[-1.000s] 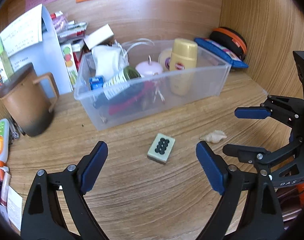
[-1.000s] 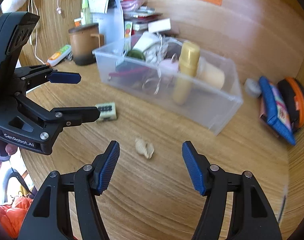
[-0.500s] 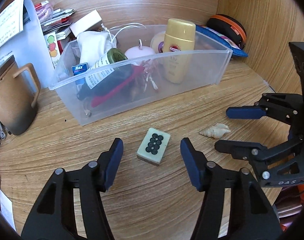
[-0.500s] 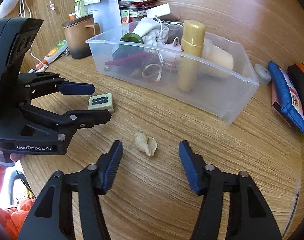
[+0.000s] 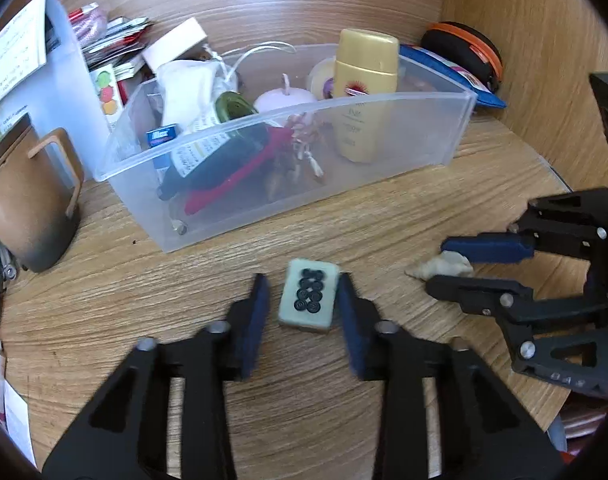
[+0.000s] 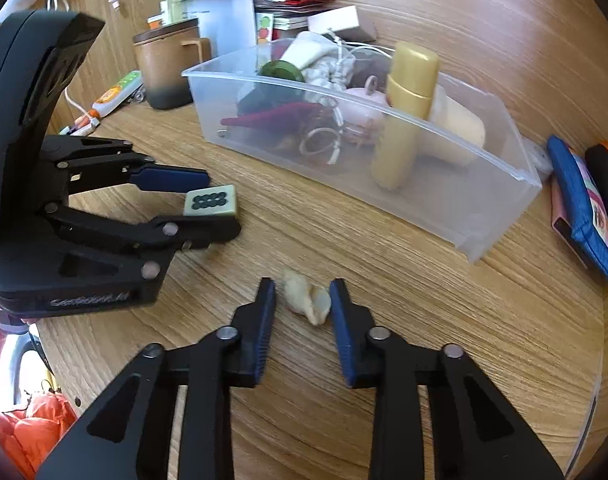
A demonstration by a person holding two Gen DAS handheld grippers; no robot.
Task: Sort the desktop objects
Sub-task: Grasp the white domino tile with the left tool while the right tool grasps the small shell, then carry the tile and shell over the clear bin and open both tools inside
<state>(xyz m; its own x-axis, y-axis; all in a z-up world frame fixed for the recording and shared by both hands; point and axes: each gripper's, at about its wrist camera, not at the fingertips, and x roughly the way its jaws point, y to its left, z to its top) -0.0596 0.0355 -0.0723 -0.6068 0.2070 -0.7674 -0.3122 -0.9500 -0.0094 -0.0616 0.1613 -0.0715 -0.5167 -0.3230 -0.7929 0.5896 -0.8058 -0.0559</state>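
Observation:
A pale green mahjong tile (image 5: 309,298) with black dots lies on the wooden desk between the fingers of my left gripper (image 5: 302,286). The right pad touches its side; a narrow gap shows on the left. It also shows in the right wrist view (image 6: 211,201). A cream seashell (image 6: 307,298) lies between the fingers of my right gripper (image 6: 302,290), touching the right pad, with a gap on the left. The shell shows in the left wrist view (image 5: 444,266) too. A clear plastic bin (image 5: 460,98) stands behind, holding a yellow bottle (image 5: 366,92) and several small items.
A brown mug (image 5: 24,204) stands at the left, papers and a white file holder (image 5: 44,64) behind it. A blue pouch (image 6: 580,208) and a black-orange case (image 5: 464,50) lie at the right by the wooden side wall (image 5: 544,60).
Both grippers moved forward and down and closed in. The left fingers now flank the tile closely. The right fingers now flank the shell closely.

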